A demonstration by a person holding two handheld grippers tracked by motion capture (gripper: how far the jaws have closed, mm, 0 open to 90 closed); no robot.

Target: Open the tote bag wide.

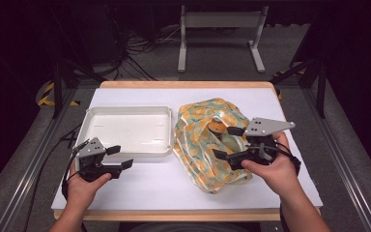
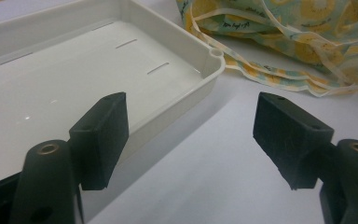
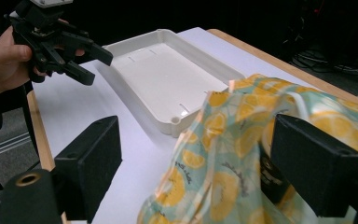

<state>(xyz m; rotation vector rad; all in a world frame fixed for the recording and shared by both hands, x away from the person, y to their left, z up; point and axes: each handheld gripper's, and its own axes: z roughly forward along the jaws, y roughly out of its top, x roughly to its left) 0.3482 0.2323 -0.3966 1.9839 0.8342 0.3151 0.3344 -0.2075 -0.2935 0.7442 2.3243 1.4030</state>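
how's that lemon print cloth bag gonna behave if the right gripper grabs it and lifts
The cloth bag lies crumpled in soft folds, so it will probably sag and drape rather than hold shape. Its loose straps trail toward the white tray and may drag or snag. The right gripper, open at it, likely pinches only one layer.

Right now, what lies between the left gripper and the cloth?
The near right corner of the white tray and bare table; the high view shows it. The left gripper and the cloth stay apart.
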